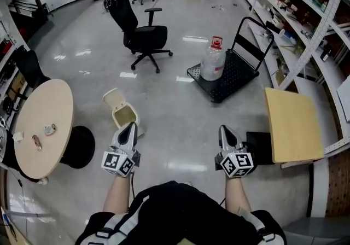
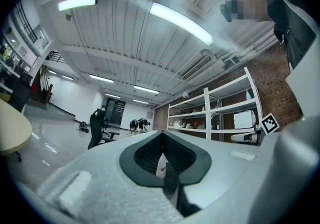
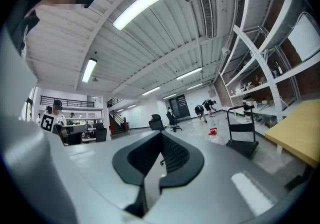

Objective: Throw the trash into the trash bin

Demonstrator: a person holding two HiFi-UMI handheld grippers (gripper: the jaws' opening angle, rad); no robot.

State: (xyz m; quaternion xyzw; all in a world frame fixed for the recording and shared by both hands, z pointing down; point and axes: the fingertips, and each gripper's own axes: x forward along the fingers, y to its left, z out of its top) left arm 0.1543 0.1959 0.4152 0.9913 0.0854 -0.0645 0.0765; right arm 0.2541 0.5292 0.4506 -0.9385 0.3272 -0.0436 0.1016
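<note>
A cream trash bin [image 1: 124,115] stands on the floor with its lid [image 1: 113,98] flipped open. My left gripper [image 1: 129,127] hangs just in front of it, jaws together and nothing seen between them. My right gripper [image 1: 224,129] is held level to the right, over bare floor, shut and empty. In the left gripper view the left gripper [image 2: 162,165] points across the room at a chair and shelves. The right gripper [image 3: 160,160] in its own view faces the same hall. Small bits of trash [image 1: 50,129] [image 1: 36,143] lie on the round wooden table [image 1: 52,101] at the left.
A black office chair [image 1: 143,36] stands ahead. A flat cart [image 1: 235,74] carries a big water jug [image 1: 213,62]. At the right are a square wooden table [image 1: 292,123], a black box [image 1: 260,146] on the floor and long shelves [image 1: 306,14]. People work at the far end.
</note>
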